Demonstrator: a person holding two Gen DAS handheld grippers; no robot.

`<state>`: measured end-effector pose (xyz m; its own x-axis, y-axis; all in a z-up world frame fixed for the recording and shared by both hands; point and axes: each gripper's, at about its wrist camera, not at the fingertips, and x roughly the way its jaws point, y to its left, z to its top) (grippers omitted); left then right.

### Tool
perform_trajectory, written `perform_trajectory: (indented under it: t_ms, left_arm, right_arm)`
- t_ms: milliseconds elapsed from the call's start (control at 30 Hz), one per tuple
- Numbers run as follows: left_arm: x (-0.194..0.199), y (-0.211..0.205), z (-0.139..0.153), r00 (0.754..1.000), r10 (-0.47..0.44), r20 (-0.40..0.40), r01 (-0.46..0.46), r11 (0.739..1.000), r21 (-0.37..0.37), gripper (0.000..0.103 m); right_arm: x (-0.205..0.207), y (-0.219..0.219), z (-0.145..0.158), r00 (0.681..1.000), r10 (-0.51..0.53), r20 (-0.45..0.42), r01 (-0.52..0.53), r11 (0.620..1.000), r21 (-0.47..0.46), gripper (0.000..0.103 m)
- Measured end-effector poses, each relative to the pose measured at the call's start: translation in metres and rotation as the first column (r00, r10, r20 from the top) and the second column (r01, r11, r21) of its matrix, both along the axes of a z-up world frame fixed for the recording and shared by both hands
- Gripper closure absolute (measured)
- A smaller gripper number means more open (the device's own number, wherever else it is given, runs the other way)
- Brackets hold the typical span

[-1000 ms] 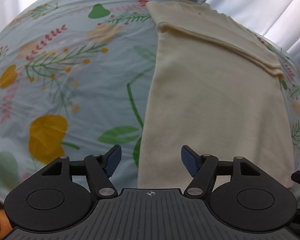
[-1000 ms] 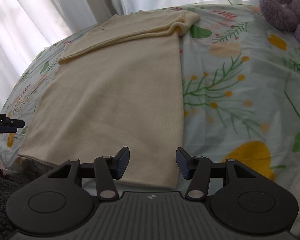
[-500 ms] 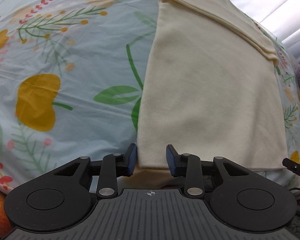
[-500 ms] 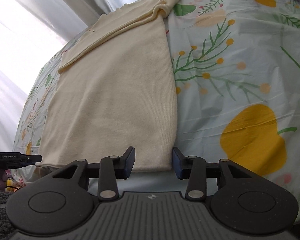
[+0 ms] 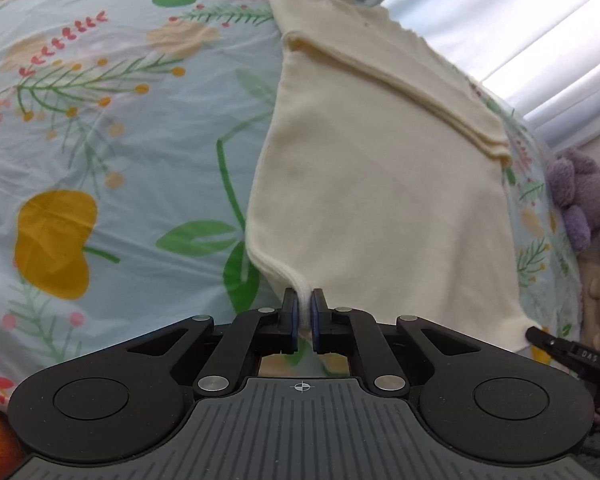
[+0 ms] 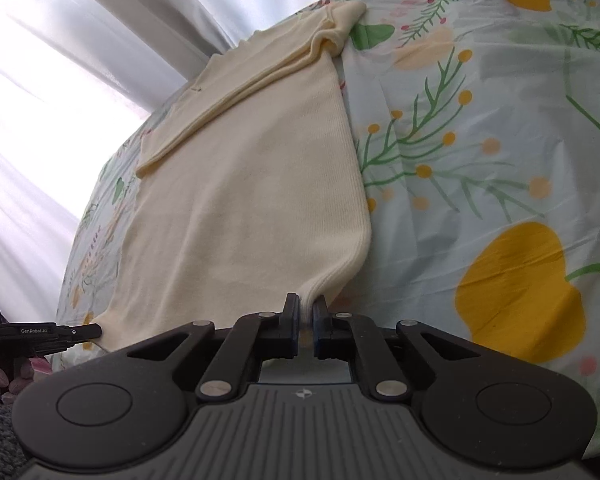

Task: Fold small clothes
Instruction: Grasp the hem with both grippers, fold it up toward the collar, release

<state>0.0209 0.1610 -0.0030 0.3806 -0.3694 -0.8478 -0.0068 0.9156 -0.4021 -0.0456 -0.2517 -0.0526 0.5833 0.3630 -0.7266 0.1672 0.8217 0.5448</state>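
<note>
Cream garment flat on floral bed, sleeves already folded in. Left hand-held gripper and right hand-held gripper each clamped on near hem corner. Lengthwise fold remains.

A bed sheet printed with leaves and yellow fruit carries the cream garment spread flat; a purple plush toy sits at its edge.
</note>
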Motion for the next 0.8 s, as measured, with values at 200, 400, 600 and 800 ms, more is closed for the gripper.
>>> perform_trajectory:
  t_ms: [200, 400, 600, 800]
  left_arm:
    - [0.032, -0.006, 0.034, 0.989, -0.002, 0.150, 0.002, 1.000, 0.000, 0.095]
    - [0.081, -0.008, 0.046, 0.966, 0.032, 0.258, -0.036, 0.999, 0.009, 0.095]
    - [0.133, -0.018, 0.027, 0.952, 0.063, 0.300, -0.090, 0.993, 0.074, 0.095]
    - [0.155, -0.023, -0.005, 0.952, 0.078, 0.297, -0.124, 0.983, 0.137, 0.093]
  right_arm:
    - [0.028, -0.008, 0.023, 0.993, -0.051, 0.102, 0.051, 0.999, 0.002, 0.098]
    - [0.077, -0.013, 0.044, 0.977, -0.060, 0.203, 0.079, 0.993, -0.089, 0.098]
    - [0.138, -0.007, 0.047, 0.967, -0.049, 0.251, 0.105, 0.971, -0.217, 0.098]
    - [0.172, 0.010, 0.031, 0.963, -0.019, 0.268, 0.122, 0.920, -0.373, 0.095]
